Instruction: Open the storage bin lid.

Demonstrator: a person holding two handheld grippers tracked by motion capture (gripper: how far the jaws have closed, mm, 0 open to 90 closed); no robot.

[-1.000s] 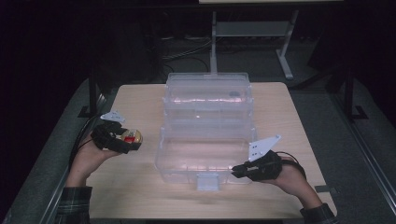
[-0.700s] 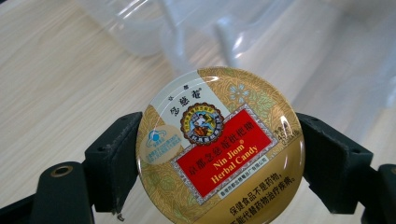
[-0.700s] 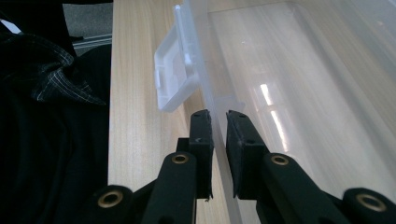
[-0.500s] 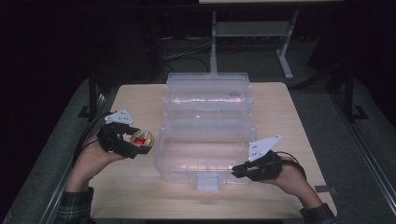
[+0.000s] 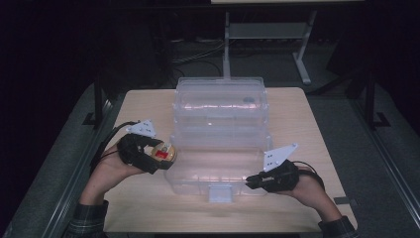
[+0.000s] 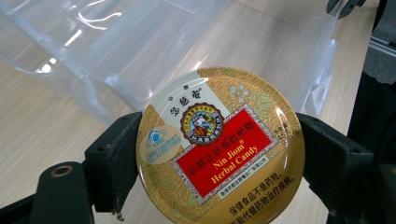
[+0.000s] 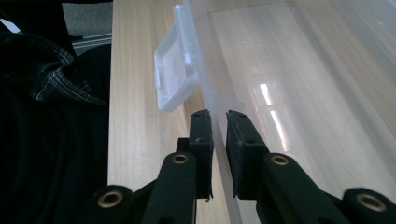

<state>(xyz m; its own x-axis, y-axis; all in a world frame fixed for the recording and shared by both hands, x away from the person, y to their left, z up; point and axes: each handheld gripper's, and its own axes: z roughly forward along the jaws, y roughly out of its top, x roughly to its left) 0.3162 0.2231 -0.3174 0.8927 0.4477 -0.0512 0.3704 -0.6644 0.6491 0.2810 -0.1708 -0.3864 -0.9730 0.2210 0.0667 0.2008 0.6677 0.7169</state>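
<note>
The left claw (image 5: 166, 157) holds one round candy tin (image 5: 163, 152) between its two black jaws, which press on opposite sides of the tin's rim, opened just as wide as the tin. In the left gripper view the tin (image 6: 219, 149) faces the camera flat, its gold lid bearing a red label that reads "Nin Jiom Herbal Candy". In the high view the tin sits just at the left wall of the one clear plastic box (image 5: 220, 134), above the tabletop (image 5: 297, 114).

The right claw (image 5: 251, 181) is nearly closed on the box's front wall, one jaw on each side of the thin clear plastic; the right gripper view shows the wall's edge (image 7: 219, 135) running down between the two jaws with only a narrow gap left. Just ahead of that claw, one white latch tab (image 7: 175, 77) hangs off the outside of the front wall; in the high view the same latch (image 5: 221, 192) sits at the middle of the box's front.

The box stands open in the middle of the tabletop, its lid (image 5: 220, 96) lying back at the far side. Two hands come in from the bottom edge, one per gripper, each with a plaid sleeve (image 5: 88, 223).
</note>
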